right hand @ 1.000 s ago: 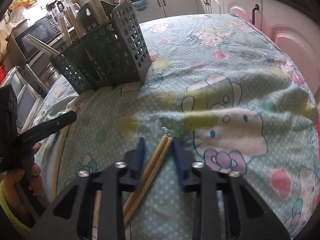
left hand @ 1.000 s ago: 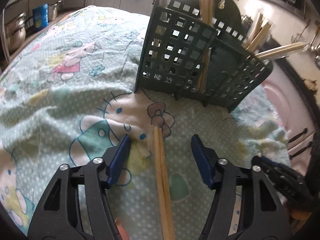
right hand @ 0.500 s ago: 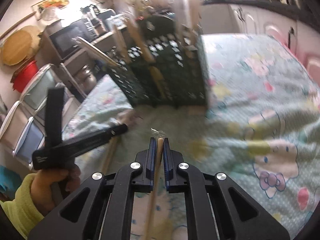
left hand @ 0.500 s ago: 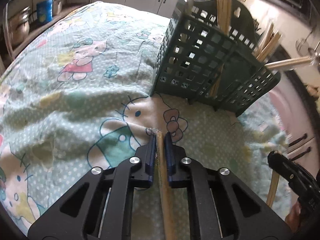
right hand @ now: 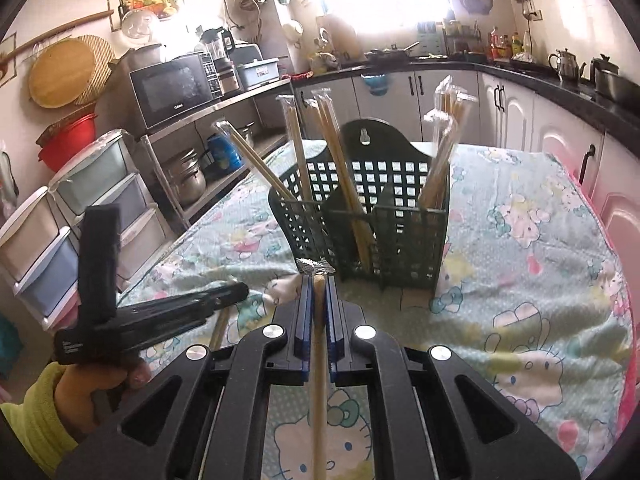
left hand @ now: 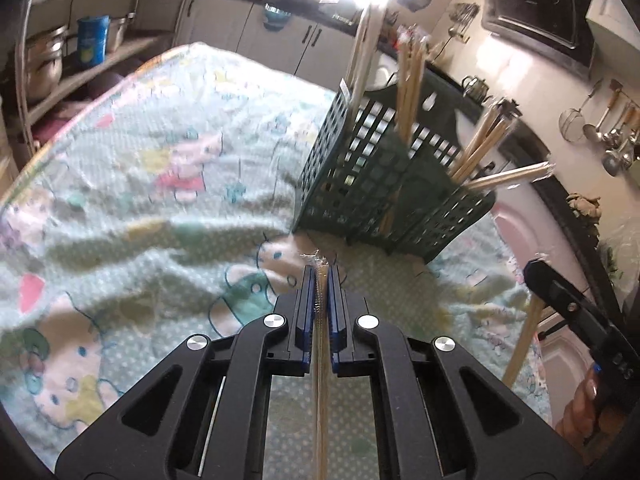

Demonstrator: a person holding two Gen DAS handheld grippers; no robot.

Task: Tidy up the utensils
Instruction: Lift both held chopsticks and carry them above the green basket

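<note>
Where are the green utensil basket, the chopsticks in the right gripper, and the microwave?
green utensil basket (right hand: 404, 236), right wrist view, front wall.
chopsticks in the right gripper (right hand: 319, 352), right wrist view, shaft between the pads.
microwave (right hand: 172, 88), right wrist view, door glass.

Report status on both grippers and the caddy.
Left gripper shut on wrapped chopsticks. Right gripper shut on another pair. Green caddy ahead, path clear.
</note>
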